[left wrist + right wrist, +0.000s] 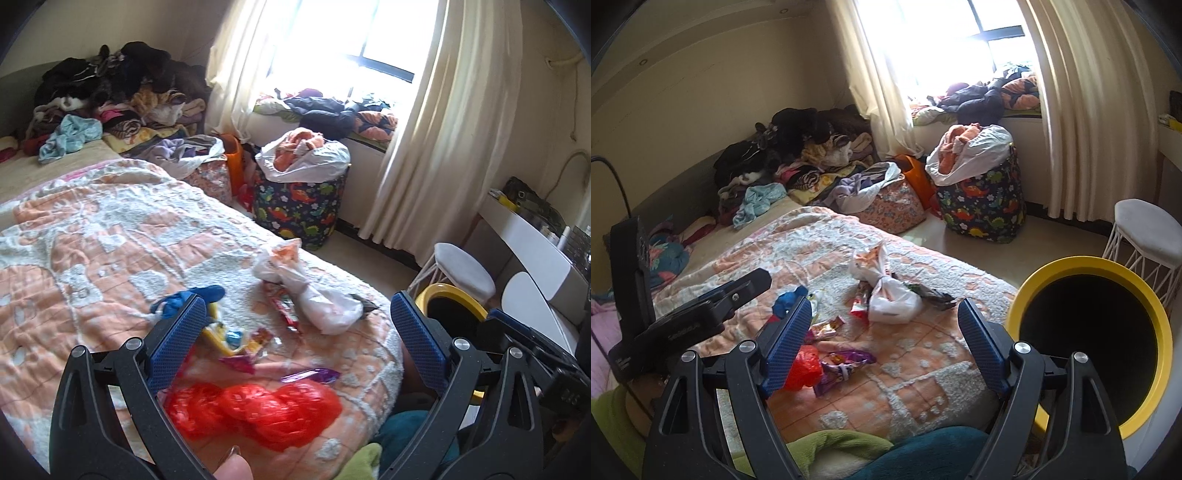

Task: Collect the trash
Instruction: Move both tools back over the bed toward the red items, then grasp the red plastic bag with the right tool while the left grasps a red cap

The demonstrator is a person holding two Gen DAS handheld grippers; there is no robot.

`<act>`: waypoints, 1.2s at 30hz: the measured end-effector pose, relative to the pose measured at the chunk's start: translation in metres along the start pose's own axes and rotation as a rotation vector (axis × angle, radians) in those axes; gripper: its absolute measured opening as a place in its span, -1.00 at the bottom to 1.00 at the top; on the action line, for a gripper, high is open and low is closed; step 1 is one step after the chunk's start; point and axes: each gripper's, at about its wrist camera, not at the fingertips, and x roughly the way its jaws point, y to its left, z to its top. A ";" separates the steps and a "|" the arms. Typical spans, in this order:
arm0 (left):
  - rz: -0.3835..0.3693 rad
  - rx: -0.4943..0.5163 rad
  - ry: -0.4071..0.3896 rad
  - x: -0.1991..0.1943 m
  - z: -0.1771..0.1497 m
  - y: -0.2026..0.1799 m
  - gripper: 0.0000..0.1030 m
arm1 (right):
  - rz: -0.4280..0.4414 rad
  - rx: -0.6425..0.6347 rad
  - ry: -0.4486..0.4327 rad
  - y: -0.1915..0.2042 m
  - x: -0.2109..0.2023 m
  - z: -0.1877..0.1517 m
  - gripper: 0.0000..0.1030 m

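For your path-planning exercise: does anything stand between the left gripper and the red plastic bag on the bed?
Nothing visible does. The red plastic bag lies on the blanket just ahead of the open left gripper, whose jaws are empty.

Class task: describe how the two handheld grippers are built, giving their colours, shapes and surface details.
Both match. The left gripper and right gripper each have two black plastic arms with triangular cut-outs and round silver pivot screws. Their fingers carry flat blue pads with a fine dotted grip texture. Seen from the right wrist, the left gripper's black body bears small pale lettering, too blurred to read.
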 end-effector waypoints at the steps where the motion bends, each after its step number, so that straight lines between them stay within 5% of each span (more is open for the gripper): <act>1: 0.009 -0.005 -0.001 -0.001 0.001 0.004 0.79 | 0.008 -0.009 0.005 0.003 0.001 -0.001 0.53; 22: 0.137 -0.074 0.030 -0.013 -0.010 0.079 0.79 | 0.100 -0.113 0.121 0.063 0.029 -0.021 0.53; 36: 0.181 -0.129 0.185 0.001 -0.041 0.122 0.78 | 0.117 -0.171 0.229 0.084 0.063 -0.037 0.53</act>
